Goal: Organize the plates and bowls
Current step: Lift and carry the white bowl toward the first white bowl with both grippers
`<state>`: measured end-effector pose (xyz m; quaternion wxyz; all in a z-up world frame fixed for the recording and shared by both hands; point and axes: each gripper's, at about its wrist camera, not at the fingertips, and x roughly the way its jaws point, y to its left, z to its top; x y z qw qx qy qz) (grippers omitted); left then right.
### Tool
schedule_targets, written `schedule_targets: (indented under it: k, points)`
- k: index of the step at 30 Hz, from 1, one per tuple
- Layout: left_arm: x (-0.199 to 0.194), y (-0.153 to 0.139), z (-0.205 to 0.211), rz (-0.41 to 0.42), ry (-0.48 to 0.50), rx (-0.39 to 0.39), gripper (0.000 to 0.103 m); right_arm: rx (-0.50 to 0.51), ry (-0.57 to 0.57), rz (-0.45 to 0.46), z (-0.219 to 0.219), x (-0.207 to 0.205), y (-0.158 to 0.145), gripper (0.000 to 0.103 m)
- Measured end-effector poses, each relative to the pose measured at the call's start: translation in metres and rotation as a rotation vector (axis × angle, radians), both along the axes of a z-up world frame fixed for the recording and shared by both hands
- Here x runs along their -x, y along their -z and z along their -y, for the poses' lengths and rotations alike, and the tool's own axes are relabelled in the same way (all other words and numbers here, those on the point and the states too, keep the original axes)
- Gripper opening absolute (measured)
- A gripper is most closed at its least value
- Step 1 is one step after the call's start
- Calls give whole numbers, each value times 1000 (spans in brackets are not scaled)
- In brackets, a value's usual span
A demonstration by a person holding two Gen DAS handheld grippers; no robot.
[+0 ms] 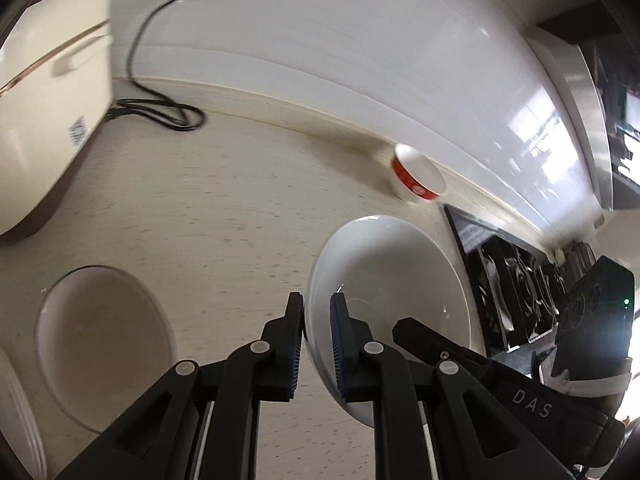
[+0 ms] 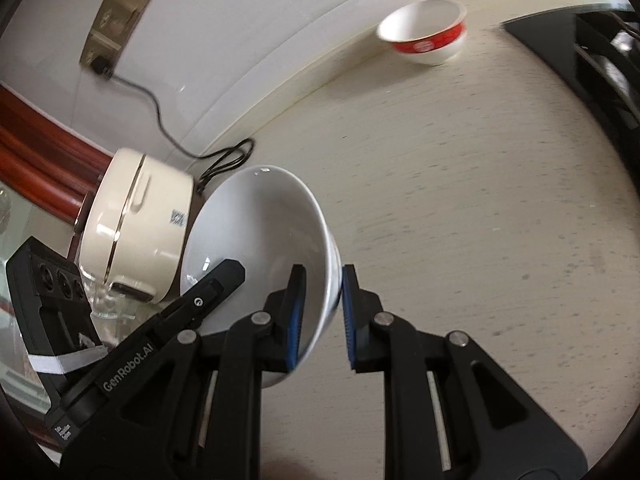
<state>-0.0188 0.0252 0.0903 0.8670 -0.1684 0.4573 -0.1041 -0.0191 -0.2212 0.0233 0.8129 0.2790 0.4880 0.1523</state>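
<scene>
White bowl (image 1: 384,280) clamped at opposite rims by left gripper (image 1: 317,344) and right gripper (image 2: 320,312), held above counter (image 2: 460,200); red-banded bowl (image 2: 424,32) ahead by wall, nearer right gripper.

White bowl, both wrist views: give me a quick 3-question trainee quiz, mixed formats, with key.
1. True or false: both the left gripper and the right gripper clamp the rim of the same white bowl.
2. Multiple choice: the red-banded bowl stands
A. inside the white bowl
B. on the counter by the wall
C. on the cream cooker
3. Fill in: the black cord runs from the cooker to a ____ on the wall.

Key: 1 true; 2 B; 3 socket
</scene>
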Motion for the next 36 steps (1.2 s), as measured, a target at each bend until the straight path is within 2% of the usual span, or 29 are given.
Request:
schedule_targets:
  k: [16,24,36]
  points:
    - [34,-3,-79,11,-216,-19,13,-15,-226,10,-83,-4,-3,21]
    - [46,4,-101,-13,-299,-24,13,14,-314,4,-119,-8,1,21]
    - [53,10,-121,-35,-371,-24,13,57,-394,12,-147,-14,2,21]
